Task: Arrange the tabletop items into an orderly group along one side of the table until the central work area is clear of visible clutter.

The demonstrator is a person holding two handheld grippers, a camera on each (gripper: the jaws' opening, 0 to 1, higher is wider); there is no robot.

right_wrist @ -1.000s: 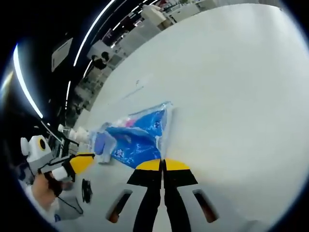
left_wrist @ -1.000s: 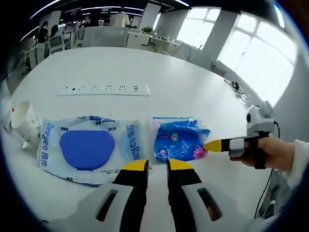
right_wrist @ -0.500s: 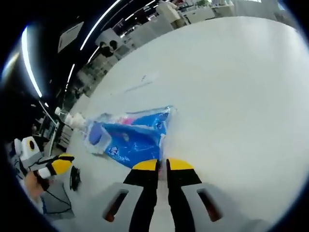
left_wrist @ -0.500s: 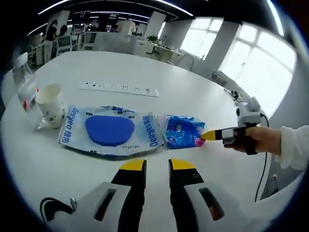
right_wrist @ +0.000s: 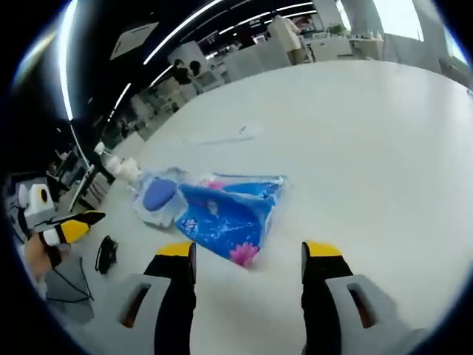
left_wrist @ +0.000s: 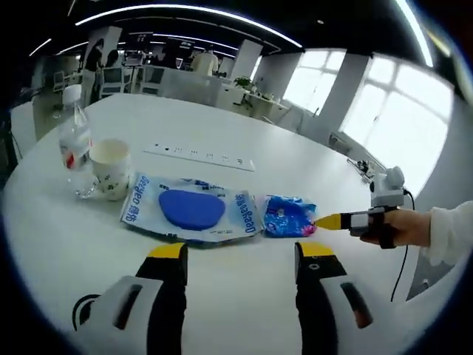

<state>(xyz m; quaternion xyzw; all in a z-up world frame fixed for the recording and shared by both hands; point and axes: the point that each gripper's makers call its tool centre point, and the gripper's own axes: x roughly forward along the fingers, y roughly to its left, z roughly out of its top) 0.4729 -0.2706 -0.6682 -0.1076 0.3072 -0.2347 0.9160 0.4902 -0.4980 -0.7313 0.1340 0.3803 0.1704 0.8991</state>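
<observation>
While both jaw pairs stand wide apart, left hand-held gripper (left_wrist: pixel 240 255) hovers level above tabletop (left_wrist: pixel 244 140); right hand-held gripper (right_wrist: pixel 249 255) likewise, tips near small blue packet (left_wrist: pixel 288 216). Large wipes pack (left_wrist: pixel 194 211) touches packet; paper cup (left_wrist: pixel 109 168) and bottle (left_wrist: pixel 74 148) stand beside it.

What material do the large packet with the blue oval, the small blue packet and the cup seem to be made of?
The large clear packet with a blue oval looks like glossy plastic film: it reflects light. The small blue packet with a pink flower looks like crinkled shiny plastic. The white cup is matte, probably paper.
</observation>
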